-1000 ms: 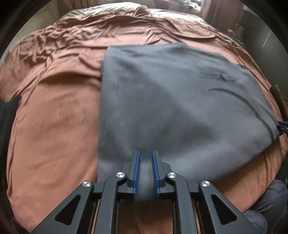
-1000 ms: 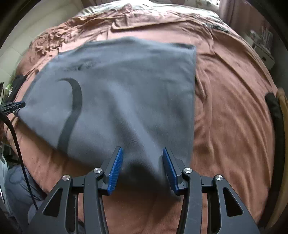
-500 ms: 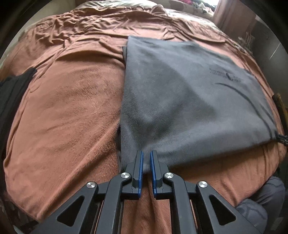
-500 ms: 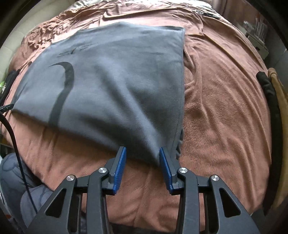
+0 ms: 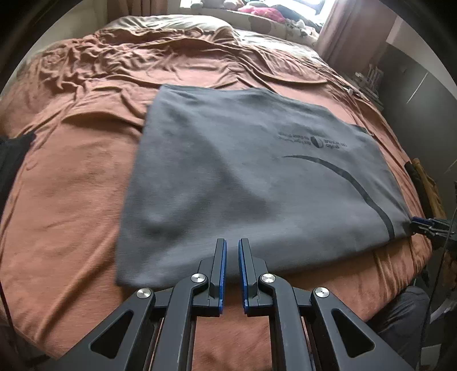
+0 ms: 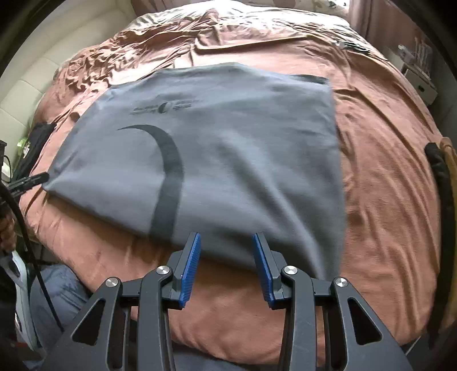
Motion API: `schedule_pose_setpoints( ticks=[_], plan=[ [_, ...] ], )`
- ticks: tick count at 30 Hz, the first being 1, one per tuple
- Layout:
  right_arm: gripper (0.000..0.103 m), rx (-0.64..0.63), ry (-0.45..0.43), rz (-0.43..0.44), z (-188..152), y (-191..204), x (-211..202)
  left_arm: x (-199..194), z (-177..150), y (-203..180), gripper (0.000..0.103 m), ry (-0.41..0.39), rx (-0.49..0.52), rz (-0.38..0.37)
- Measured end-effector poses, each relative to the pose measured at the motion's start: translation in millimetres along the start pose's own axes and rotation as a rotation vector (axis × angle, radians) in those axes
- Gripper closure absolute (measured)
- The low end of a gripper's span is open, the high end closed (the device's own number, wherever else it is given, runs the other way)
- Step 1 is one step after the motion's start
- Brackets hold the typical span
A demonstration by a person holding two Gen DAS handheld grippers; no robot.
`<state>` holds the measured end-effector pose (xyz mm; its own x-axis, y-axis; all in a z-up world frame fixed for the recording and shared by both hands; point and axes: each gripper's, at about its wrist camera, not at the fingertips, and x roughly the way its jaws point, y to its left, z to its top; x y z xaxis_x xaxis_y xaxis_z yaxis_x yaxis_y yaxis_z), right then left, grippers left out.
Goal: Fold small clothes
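A grey garment (image 5: 242,171) with a dark curved stripe and small print lies folded flat on a brown bedspread (image 5: 71,185). My left gripper (image 5: 232,242) is shut on its near edge, with a thin slit of cloth between the pads. In the right wrist view the same garment (image 6: 228,142) spreads ahead. My right gripper (image 6: 225,238) grips the near edge by the right corner, and cloth fills the wider gap between its blue pads. Each gripper also shows in the other's view: the right gripper (image 5: 425,222) at one near corner, the left gripper (image 6: 31,179) at the other.
The bedspread (image 6: 385,171) is wrinkled towards the pillows (image 5: 171,25). A black garment (image 5: 11,159) lies at the left edge and a dark item (image 6: 440,177) at the right edge. A person's grey trouser leg (image 6: 57,299) and a black cable (image 6: 25,228) are beside the bed.
The garment hung close and blurred before and now lies flat. Both grippers have drawn back and slightly up with its near edge. The right jaws have narrowed a little.
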<state>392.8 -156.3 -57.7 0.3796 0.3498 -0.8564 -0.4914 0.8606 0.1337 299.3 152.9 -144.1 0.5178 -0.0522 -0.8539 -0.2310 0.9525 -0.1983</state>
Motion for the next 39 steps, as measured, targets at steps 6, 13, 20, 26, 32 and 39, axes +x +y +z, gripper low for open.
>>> schedule_pose_setpoints(
  ticks=[6,13,20,26,32,39],
  plan=[
    [0.067,-0.011,0.024,0.016,13,10,20,28,1,-13,0.093,0.044,-0.011,-0.023],
    [0.067,0.015,0.066,-0.009,21,20,54,51,-3,-15,0.093,0.060,-0.028,-0.003],
    [0.067,0.052,0.039,0.018,10,26,54,41,-13,-4,0.093,0.060,-0.074,-0.054],
    [0.067,0.271,-0.091,0.088,-12,-15,22,18,-25,29,0.090,0.001,-0.259,-0.117],
    [0.067,0.458,-0.130,0.194,-49,-44,18,2,-54,65,0.084,-0.043,-0.456,-0.165],
    [0.050,0.602,-0.215,0.243,-91,-67,8,-15,-76,94,0.072,-0.100,-0.593,-0.201]
  ],
)
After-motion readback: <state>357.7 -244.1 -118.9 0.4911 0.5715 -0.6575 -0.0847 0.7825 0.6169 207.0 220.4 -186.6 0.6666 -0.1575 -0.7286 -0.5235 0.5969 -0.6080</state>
